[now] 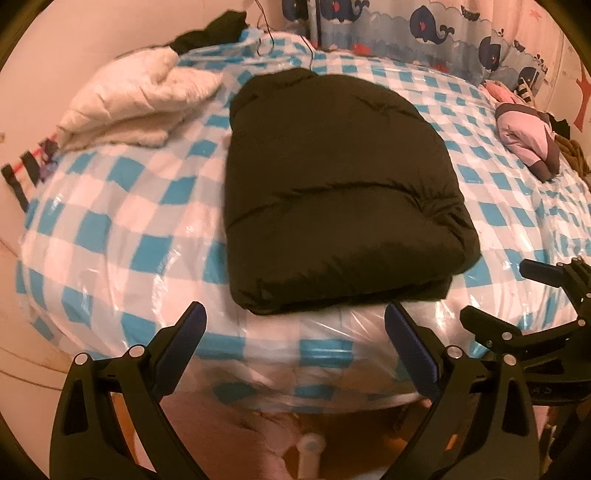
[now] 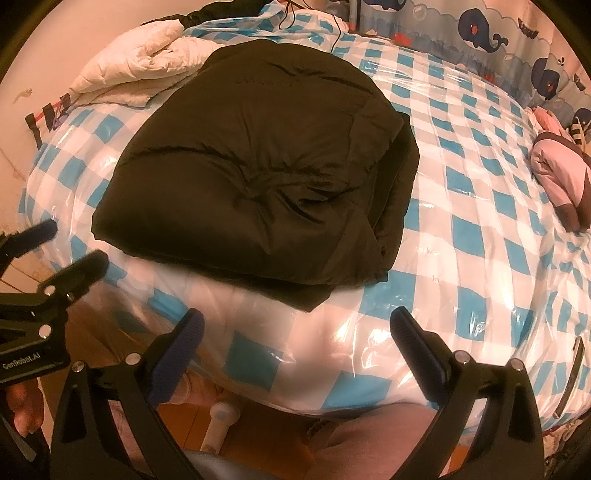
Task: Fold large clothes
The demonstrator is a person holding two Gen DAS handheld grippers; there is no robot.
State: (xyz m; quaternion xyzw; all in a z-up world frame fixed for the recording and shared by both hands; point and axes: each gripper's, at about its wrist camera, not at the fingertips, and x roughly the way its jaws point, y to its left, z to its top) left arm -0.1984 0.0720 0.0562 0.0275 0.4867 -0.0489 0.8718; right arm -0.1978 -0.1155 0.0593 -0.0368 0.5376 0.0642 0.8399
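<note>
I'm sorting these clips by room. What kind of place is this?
Most likely a bedroom, perhaps a child's. A bed with a blue-and-white checked cover under clear plastic fills both views, a whale-print fabric panel stands behind it, and a folded black puffer jacket lies on top.

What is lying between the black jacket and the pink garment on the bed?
Nothing: only bare checkered cover separates the black jacket and pink garment, clearest in the right wrist view.

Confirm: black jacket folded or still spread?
Folded. The jacket lies as a compact pad on the bed, layered edges stacked at its near corner; both grippers open, off it.
</note>
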